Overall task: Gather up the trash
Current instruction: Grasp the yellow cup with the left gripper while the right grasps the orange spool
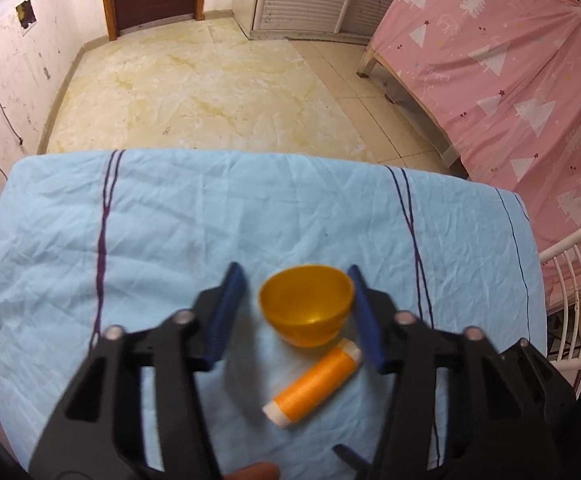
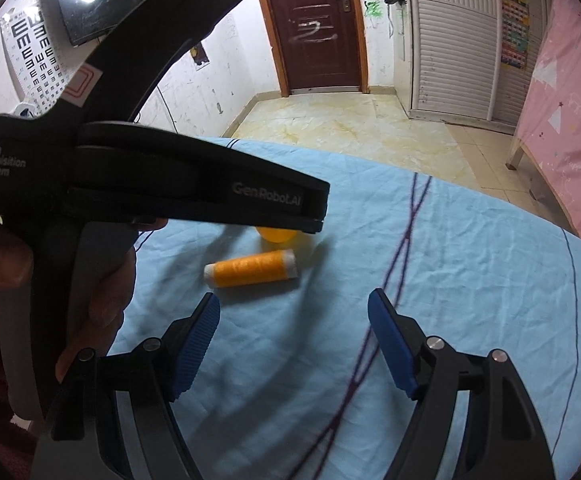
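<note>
An orange plastic bowl (image 1: 306, 304) stands upright on the light blue cloth (image 1: 170, 220). An orange thread spool (image 1: 314, 384) with white ends lies on its side just in front of the bowl. My left gripper (image 1: 294, 284) is open above them, its blue pads on either side of the bowl. In the right wrist view the spool (image 2: 252, 269) lies ahead of my open, empty right gripper (image 2: 294, 300). The left gripper's black body (image 2: 150, 184) hangs over the bowl (image 2: 276, 234) and hides most of it.
The blue cloth (image 2: 470, 280) covers the table, with dark stripes across it. A pink-covered bed (image 1: 510, 80) stands at the right, a white chair back (image 1: 574, 276) beside the table. Tiled floor (image 1: 210, 88), a brown door (image 2: 314, 24) and a white cabinet (image 2: 454, 36) lie beyond.
</note>
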Available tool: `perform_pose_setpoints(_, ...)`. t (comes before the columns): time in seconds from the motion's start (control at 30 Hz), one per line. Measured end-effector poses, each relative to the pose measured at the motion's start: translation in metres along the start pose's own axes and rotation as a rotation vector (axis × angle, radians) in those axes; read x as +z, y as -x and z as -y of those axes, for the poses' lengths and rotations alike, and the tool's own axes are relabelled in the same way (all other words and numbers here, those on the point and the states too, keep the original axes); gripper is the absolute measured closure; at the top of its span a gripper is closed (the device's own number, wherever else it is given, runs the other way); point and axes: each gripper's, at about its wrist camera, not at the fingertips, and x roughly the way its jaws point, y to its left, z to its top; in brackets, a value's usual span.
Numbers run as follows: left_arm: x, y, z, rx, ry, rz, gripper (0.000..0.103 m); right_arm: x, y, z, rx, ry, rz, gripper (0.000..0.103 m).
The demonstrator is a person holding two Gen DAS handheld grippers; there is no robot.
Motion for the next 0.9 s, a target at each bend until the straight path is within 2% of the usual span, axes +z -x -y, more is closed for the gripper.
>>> perform_pose_setpoints(0.07,-0.001,0.002,-0.004,-0.004,0.002,0.001,0.063,0.003,-0.005,-0.007,-0.001,0.007,-0.004,0.033)
perform_pose_setpoints(0.47,-0.001,0.023,-0.035,0.006,0.025,0.044,0.063,0.019,-0.035,-0.023,-0.019,0.05,-0.035,0.033)
perform_pose_setpoints(0.83,-0.006,0.032,-0.051,0.013,0.058,0.052,0.063,0.029,-0.055,-0.036,-0.078,0.123,-0.038,0.033)
perform_pose_setpoints(0.87,-0.007,0.032,-0.051,0.014,0.06,0.053,0.063,0.029,-0.055,-0.038,-0.083,0.13,-0.037,0.034)
perform_pose_setpoints(0.9,-0.007,0.034,-0.052,0.016,0.061,0.055,0.063,0.029,-0.056,-0.039,-0.078,0.132,-0.033,0.04)
